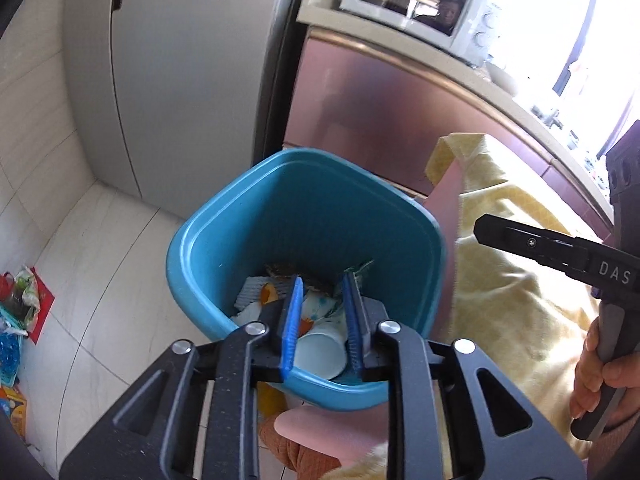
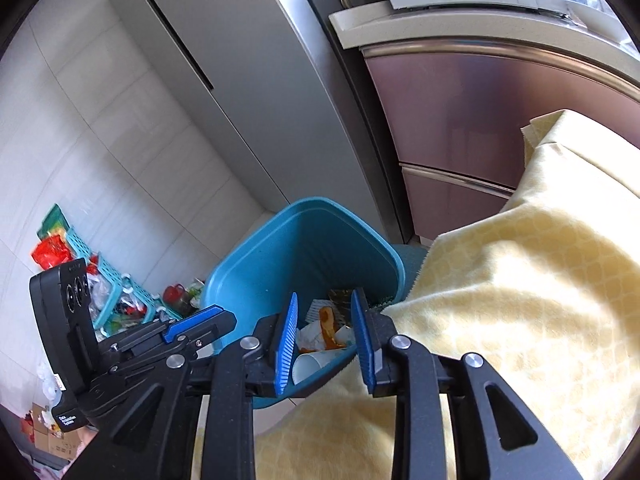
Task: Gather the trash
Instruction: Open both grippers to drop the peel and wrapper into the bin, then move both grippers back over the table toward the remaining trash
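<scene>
A blue trash bin [image 1: 188, 248] stands on the floor and holds a white paper cup [image 1: 322, 350], crumpled paper and wrappers. My left gripper [image 1: 322, 278] hovers over the bin's near rim, its blue pads a narrow gap apart with nothing pinched. In the right wrist view the same bin [image 2: 240, 264] sits below my right gripper [image 2: 326, 294], also open and empty, with the cup [image 2: 306, 362] and an orange scrap [image 2: 329, 330] seen under it. The left gripper [image 2: 224, 318] shows at the left there. In the left wrist view the right gripper [image 1: 486, 226] reaches in from the right, held by a hand [image 1: 600, 364].
A yellow cloth [image 2: 520, 300] drapes right beside the bin. Behind stand a grey fridge [image 1: 180, 80], a pink cabinet [image 1: 380, 120] and a microwave [image 1: 416, 0]. Clutter and a teal basket [image 2: 116, 280] lie on the tiled floor at left. A pink stool [image 1: 320, 428] is below the bin.
</scene>
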